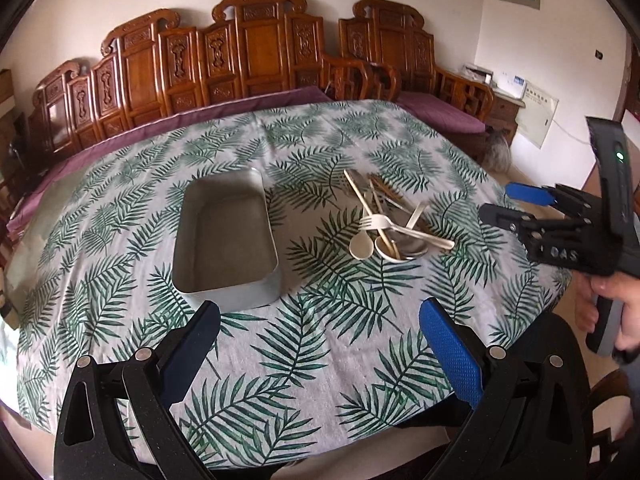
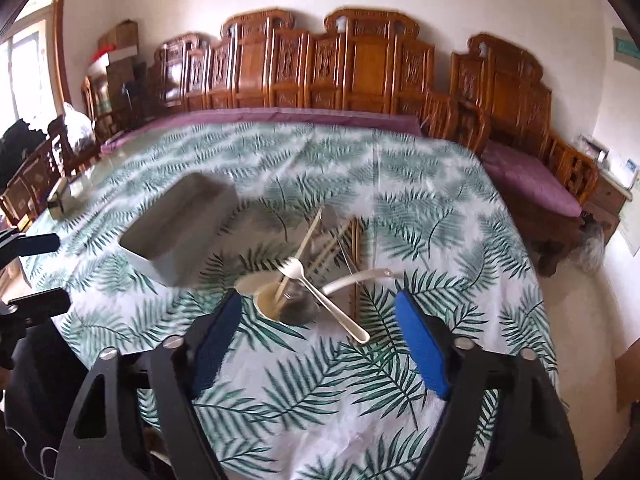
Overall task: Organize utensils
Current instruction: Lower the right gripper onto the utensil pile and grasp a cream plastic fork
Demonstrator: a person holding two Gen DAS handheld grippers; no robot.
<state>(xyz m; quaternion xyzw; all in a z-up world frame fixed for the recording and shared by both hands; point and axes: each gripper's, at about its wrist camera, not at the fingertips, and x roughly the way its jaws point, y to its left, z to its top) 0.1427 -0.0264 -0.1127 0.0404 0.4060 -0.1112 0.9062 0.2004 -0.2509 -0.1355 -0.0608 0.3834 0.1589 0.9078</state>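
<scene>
A pile of utensils (image 1: 390, 220) lies on the leaf-print tablecloth: cream forks, cream spoons, chopsticks and some metal pieces. It also shows in the right wrist view (image 2: 316, 280). An empty grey rectangular metal tray (image 1: 226, 240) stands left of the pile; it also shows in the right wrist view (image 2: 184, 228). My left gripper (image 1: 320, 316) is open and empty, above the near table, close to the tray's near end. My right gripper (image 2: 318, 312) is open and empty, just short of the pile; it also shows in the left wrist view (image 1: 502, 204).
The round table (image 1: 280, 380) carries the leaf-print cloth. A carved wooden bench with purple cushions (image 1: 248, 60) stands behind it. A small box (image 2: 66, 196) lies at the table's far left edge. A wooden armchair (image 2: 532, 160) stands at the right.
</scene>
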